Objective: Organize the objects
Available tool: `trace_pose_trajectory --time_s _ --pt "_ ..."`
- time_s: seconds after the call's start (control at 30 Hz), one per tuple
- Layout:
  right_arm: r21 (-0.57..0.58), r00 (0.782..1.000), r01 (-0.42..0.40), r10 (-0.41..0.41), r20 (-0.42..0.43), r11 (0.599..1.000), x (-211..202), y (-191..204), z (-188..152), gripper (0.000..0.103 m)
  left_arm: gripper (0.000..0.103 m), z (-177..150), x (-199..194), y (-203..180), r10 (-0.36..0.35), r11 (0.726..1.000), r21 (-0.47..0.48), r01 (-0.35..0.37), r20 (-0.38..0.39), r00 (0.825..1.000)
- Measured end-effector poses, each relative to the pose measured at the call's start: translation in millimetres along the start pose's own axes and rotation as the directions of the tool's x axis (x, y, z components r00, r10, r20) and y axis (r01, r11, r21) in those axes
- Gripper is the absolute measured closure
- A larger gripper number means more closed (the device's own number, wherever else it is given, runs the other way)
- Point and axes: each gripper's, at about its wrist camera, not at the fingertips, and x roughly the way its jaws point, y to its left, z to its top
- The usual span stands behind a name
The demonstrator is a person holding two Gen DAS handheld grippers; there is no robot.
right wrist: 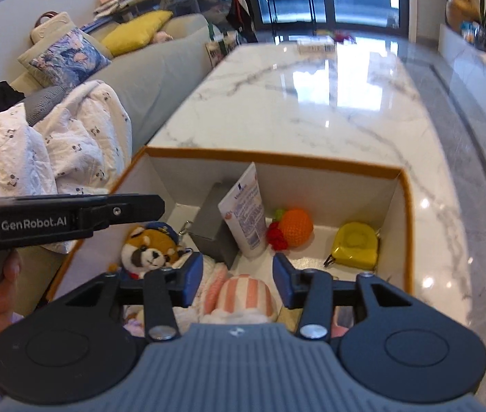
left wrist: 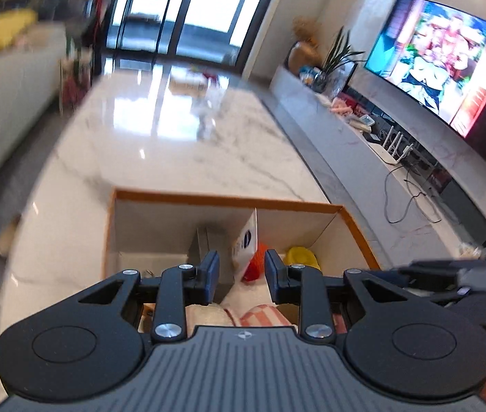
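While both tools hang over the box (right wrist: 401, 185), the right hand-held gripper (right wrist: 238, 283) sits low w/ jaws wide apart, nothing held, above a striped plush (right wrist: 246, 297). The left hand-held gripper (left wrist: 241, 274) is also parted and holds nothing. Inside the box: raccoon plush (right wrist: 148, 252) at 9 o'clock of the right fingers, cream tube (right wrist: 246, 214) at 12, leaning on a grey block (right wrist: 210, 225); orange knit fruit (right wrist: 296, 226) and yellow tape measure (right wrist: 356, 245) approx. 1-2 o'clock. The box rests on a marble counter (right wrist: 328, 103). Sofa (right wrist: 147, 68) at 10, TV (left wrist: 449, 65) at 2.
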Motion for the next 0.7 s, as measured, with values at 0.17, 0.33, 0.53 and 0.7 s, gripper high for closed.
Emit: trace_pose_trajectory --time_s 0.17,0.33,0.53,0.7 --pt "-0.066 0.989 0.027 -0.017 0.150 0.997 -61.1 20.5 -13.2 0.038 0.069 -14.1 -46.0 -28.4 0.032 0.993 0.105 -0.048 0.142 0.989" --pt "-0.077 0.948 0.068 -0.040 0.315 0.995 -117.3 44.7 -31.6 0.024 0.037 -28.9 -80.6 -52.3 0.031 0.989 0.133 -0.066 0.247 0.969" --pt "-0.057 0.884 0.091 -0.054 0.464 0.994 -164.5 64.8 -70.4 0.007 0.015 -56.0 -112.5 -77.3 0.107 0.962 0.190 -0.197 0.403 0.909" --pt "-0.009 0.856 0.137 -0.114 0.504 0.991 -176.8 74.7 -106.9 0.002 0.014 -85.6 -115.4 -89.2 0.136 0.960 0.169 -0.224 0.420 0.897"
